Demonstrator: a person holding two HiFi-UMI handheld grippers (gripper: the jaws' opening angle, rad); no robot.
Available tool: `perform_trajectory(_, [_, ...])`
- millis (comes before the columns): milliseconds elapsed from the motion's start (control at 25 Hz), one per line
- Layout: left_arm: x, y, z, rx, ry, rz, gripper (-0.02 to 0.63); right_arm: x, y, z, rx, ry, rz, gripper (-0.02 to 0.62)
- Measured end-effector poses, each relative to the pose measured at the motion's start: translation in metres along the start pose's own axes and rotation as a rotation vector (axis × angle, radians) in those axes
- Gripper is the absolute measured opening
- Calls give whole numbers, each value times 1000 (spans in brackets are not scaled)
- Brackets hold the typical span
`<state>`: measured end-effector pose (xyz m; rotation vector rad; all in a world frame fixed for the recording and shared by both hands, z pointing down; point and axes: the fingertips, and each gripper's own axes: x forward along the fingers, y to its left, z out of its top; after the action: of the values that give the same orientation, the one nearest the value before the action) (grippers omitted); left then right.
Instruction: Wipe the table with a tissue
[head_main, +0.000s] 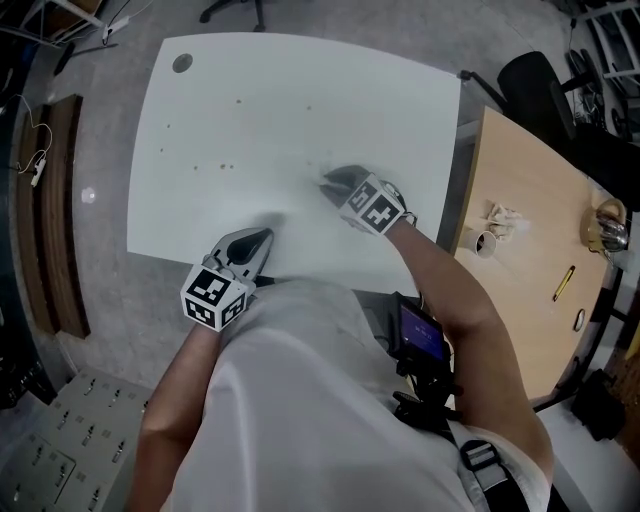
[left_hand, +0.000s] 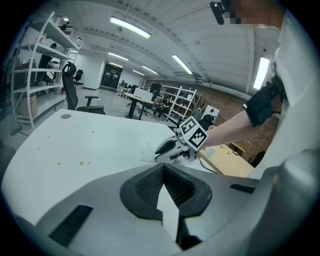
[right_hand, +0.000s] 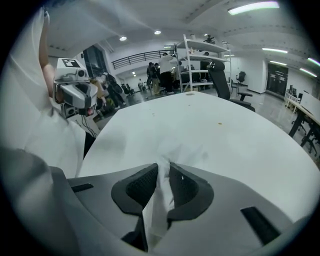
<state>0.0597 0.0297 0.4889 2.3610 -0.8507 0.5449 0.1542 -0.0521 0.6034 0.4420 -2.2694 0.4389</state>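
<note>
The right hand-held gripper (head_main: 328, 181) is out over the middle of the white bench (head_main: 200, 210), tilted down, with its jaws clamped on a white tissue (right_hand: 159, 197); the tissue runs up between the two pads and bunches out past the tips, where it lies against the bench top. The left hand-held gripper (head_main: 264, 236) sits nearer the person, low over the bench's near edge, its jaws brought together at the tips with nothing between them. From that left one, the right hand-held gripper and its tissue are just ahead and to the right. A few brown specks (head_main: 225, 167) dot the bench beyond the left hand-held gripper and to the left of the tissue, well apart from it. Off to the right of the right hand-held gripper stands a separate tan desk (head_main: 530, 300), and on it a small round cup-like thing (head_main: 483, 242) sits just beside a crumpled white wad (head_main: 503, 217); from here I cannot tell whether anything is in that cup
</note>
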Motion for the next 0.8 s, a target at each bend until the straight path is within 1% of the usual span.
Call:
perform_trajectory(120, [-2,-5,0,10,-4,1,7,1,10,-3,8,15,66,77])
perform_trajectory(200, [-4,-5,0,11,-8,3,8,-2,13,-1,55,-7,104,77])
perform_trajectory(240, [-5,-4,0,9,-11,3,8,-4,10,1,90,-29,98,77])
perform_trajectory(320, [-7,0,0,7,-13,1,8,-10,0,7,133,-62,55,77])
perform_trajectory(440, [-6,2,-2,9,-11,-16,8,-20,-25,18,146,-106,-20,77])
perform_trajectory(520, [-4,1,-4,9,-10,-36,8,-33,-49,25,196,-147,-85,77])
perform_trajectory(600, [-3,2,-7,20,-5,-52,7,-42,-74,27,270,-175,-148,77])
perform_trajectory(720, [-4,5,-8,46,1,-68,8,-45,-109,21,359,-164,-241,77])
perform_trajectory(800, [-6,9,-6,37,-12,-73,8,-40,-128,17,375,-126,-286,77])
